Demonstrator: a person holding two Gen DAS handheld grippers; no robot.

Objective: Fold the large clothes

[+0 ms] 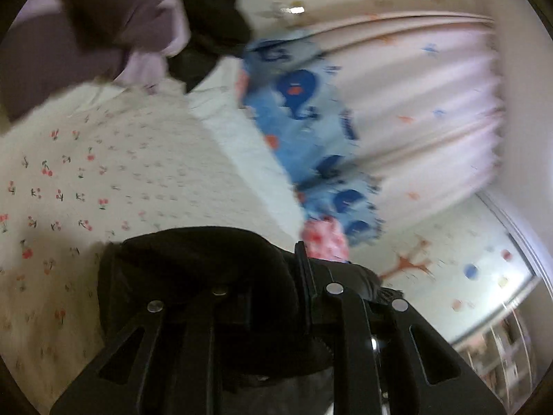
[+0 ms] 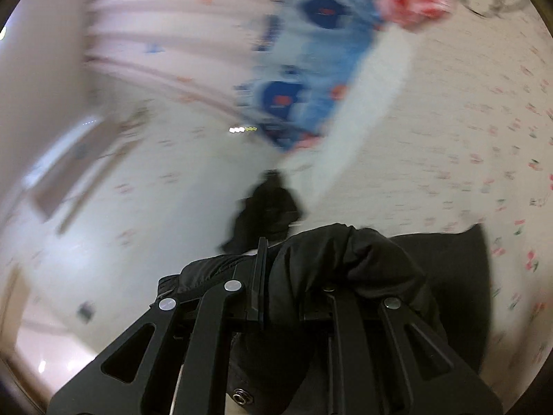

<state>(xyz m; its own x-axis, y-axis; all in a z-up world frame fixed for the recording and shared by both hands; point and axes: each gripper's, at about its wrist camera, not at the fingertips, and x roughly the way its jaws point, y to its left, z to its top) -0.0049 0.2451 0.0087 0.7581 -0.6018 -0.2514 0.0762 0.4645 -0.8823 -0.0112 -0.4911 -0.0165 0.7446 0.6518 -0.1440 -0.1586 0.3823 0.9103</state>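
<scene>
From the left wrist view, the upper left corner holds a heap of clothes: a purple garment (image 1: pixel 103 27) bunched against a black garment in the heap (image 1: pixel 211 27), both lying on the cherry-print bedsheet (image 1: pixel 86 173). Only this view shows that heap. Lower down, the left gripper (image 1: pixel 304 263) is clamped on the black garment (image 1: pixel 193 269), whose cloth is bunched over and around the fingers so that the tips are mostly buried; one thin black finger (image 1: pixel 302 276) stands up out of the folds. To the right of the bed, a blue patterned cloth (image 1: pixel 304 117) runs down along the mattress edge with a pink floral piece (image 1: pixel 325 238) at its lower end, just beyond the gripper. Further right hangs a pale curtain (image 1: pixel 432 103), and at the far right edge a shelf (image 1: pixel 501 352) shows, blurred.

The right wrist view is smeared throughout. Its left side gives what the other does not: the pale floor (image 2: pixel 52 339). In the middle, the same blue patterned cloth slants across the top, and below it a dark shape (image 2: pixel 266 211) hangs, too blurred to identify. The right gripper (image 2: pixel 262 269) is likewise closed on the black garment, which drapes over its right finger and spreads away to the right as a flat dark panel above the cherry-print bedsheet
</scene>
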